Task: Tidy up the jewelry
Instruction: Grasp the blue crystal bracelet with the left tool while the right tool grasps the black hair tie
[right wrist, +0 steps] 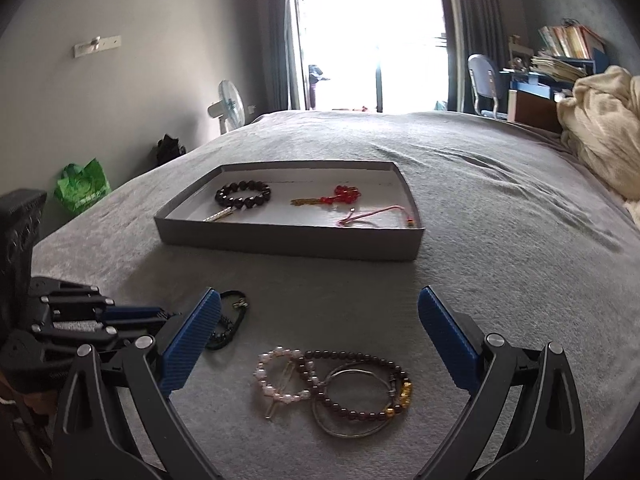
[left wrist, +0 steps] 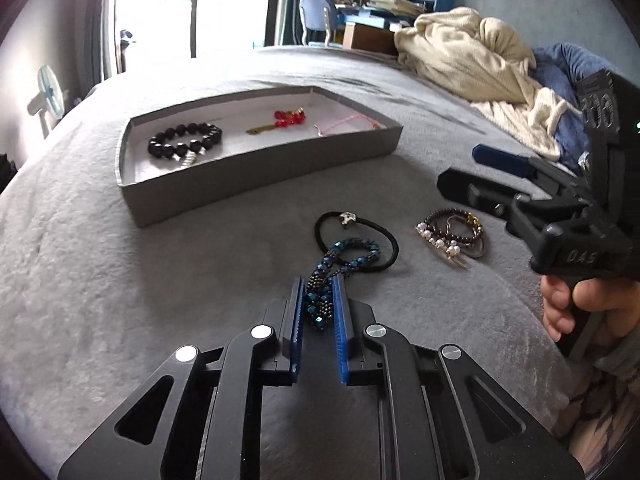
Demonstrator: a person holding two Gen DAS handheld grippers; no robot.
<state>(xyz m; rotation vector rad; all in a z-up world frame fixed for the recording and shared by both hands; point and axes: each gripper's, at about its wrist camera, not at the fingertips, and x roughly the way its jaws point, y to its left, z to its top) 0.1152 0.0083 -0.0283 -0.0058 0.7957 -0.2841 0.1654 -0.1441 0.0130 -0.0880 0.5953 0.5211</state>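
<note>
Grey plush bed (left wrist: 120, 280), soft nap, wide bare stretch to the left of the left fingers. Cream knit blanket (left wrist: 468, 52) heaped far right, beyond the right fingers.

Shallow grey cardboard tray (left wrist: 256, 184), white inside, straight thin walls, ahead of both pairs of fingers. It holds a black round-bead bracelet (left wrist: 184, 144), a red faceted-bead piece (left wrist: 289, 117) with gold tail, and a thin pink cord (right wrist: 368, 214).

Left gripper (left wrist: 318, 280): blue ribbed fingers close together, clamped on a teal-blue beaded bracelet (left wrist: 352, 254) that trails forward onto the bed. A black elastic hair tie (left wrist: 384, 236) with small silver charm loops just ahead, overlapping the beads.

Right gripper (right wrist: 320, 300): fingers wide apart, nothing between them, hovering over a tangled pile: dark brown bead strand (right wrist: 360, 360), pearl bracelet (right wrist: 276, 380), thin grey hoop (right wrist: 352, 430), gold beads (right wrist: 404, 392). Open bed between pile and tray.
</note>
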